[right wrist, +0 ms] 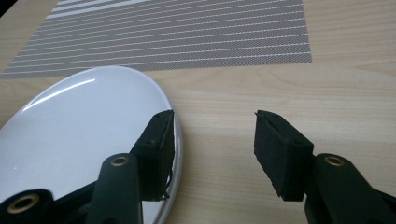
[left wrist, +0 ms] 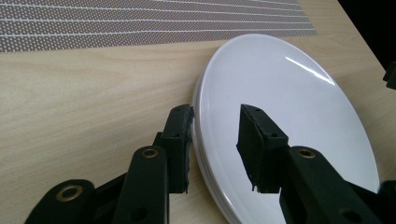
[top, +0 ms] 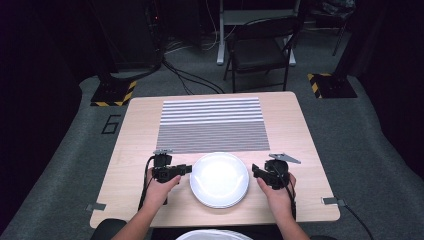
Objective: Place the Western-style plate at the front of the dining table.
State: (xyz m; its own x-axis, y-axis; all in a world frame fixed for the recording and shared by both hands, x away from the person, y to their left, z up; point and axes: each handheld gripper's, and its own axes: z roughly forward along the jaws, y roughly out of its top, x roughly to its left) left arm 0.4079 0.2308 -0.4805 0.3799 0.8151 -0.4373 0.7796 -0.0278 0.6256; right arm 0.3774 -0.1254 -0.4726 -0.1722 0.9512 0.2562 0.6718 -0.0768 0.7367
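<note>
High view: white plate stack [top: 219, 179] on worktop [top: 130, 145], near its front edge, below striped placemat [top: 212, 124].
Left gripper [left wrist: 215, 140]: fingers straddle the stack's rim, pinching it.
Right gripper [right wrist: 212, 149]: fingers spread, one over the rim.

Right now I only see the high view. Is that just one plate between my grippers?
Observer: No. The left gripper view shows layered rims, so it's a stack of plates.
Operator: Has my left gripper got it?
Observer: The left gripper has the stack's rim between its jaws, one outside the edge and one over the top.
Operator: And the right one?
Observer: The right gripper is open. One jaw is at the rim and the other is over bare table.
</note>
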